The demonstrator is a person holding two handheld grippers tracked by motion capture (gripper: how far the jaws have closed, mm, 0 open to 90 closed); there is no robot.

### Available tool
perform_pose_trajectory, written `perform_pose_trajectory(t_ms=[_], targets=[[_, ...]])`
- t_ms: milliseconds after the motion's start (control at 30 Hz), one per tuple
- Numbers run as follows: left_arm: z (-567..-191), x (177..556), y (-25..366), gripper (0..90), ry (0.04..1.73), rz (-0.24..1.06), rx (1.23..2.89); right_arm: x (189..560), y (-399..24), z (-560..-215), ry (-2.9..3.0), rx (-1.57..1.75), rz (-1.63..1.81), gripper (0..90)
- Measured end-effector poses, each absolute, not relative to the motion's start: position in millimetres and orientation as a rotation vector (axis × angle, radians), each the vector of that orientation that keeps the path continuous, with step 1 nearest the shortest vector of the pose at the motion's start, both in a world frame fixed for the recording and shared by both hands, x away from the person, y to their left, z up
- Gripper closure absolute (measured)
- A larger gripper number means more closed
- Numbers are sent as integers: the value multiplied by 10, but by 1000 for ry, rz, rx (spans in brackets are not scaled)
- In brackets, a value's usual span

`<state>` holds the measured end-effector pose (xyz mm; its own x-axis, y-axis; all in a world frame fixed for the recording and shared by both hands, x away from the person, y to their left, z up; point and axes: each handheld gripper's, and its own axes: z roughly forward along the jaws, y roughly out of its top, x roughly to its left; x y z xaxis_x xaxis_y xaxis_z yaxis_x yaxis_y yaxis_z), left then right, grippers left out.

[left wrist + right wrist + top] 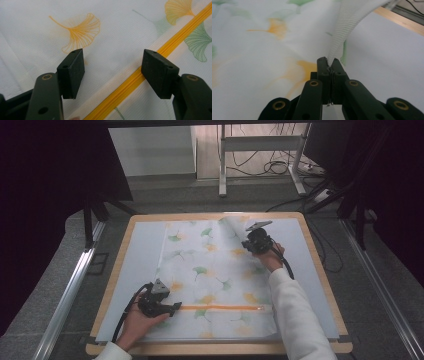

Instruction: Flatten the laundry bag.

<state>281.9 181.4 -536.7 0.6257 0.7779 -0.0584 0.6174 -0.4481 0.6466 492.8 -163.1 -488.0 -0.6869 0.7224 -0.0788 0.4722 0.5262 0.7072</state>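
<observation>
A white cloth cover [210,270] printed with orange and green ginkgo leaves lies spread on the table. An orange zipper [220,308] runs across it near the front edge. My left gripper [175,307] rests at the zipper's left end, pointing right. In the left gripper view it [112,52] stands open, its jaws straddling the zipper [130,82] without pressing on it. My right gripper [247,244] is at the cover's far right part. In the right gripper view it [329,60] is shut on the cover's ribbed edge [343,32], which rises off the table and folds over.
The cover lies on a pale blue mat [140,250] over a wooden table [316,251]. Bare mat shows left and right of the cover. Beyond the table are a desk frame [260,150] and floor cables [280,167]. Dark curtains hang at both sides.
</observation>
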Motion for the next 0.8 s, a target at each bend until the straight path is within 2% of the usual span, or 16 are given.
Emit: perform_pose_trajectory(t_ms=[200, 433, 467, 500, 533, 567, 800], targets=[[-5369, 2818, 1814, 346, 1094, 325, 2204, 4756, -1401, -4947, 2465, 888, 897, 876], [-5371, 2822, 1818, 340, 1096, 321, 2202, 4907, -1645, -4939, 2307, 1015, 834, 871], [-5371, 2821, 1818, 337, 1096, 323, 2203, 5022, -1857, -4960, 2156, 1156, 766, 689], [-5370, 2819, 1818, 336, 1095, 325, 2204, 5055, -1930, -4972, 2116, 1195, 753, 604], [-5369, 2816, 1819, 335, 1094, 331, 2206, 5084, -2023, -4979, 2080, 1246, 748, 567], [-5369, 2816, 1819, 334, 1094, 331, 2206, 5097, -2111, -4977, 2055, 1298, 767, 537], [-5370, 2816, 1811, 333, 1089, 365, 2206, 4912, -2312, -4820, 2106, 1340, 909, 498]])
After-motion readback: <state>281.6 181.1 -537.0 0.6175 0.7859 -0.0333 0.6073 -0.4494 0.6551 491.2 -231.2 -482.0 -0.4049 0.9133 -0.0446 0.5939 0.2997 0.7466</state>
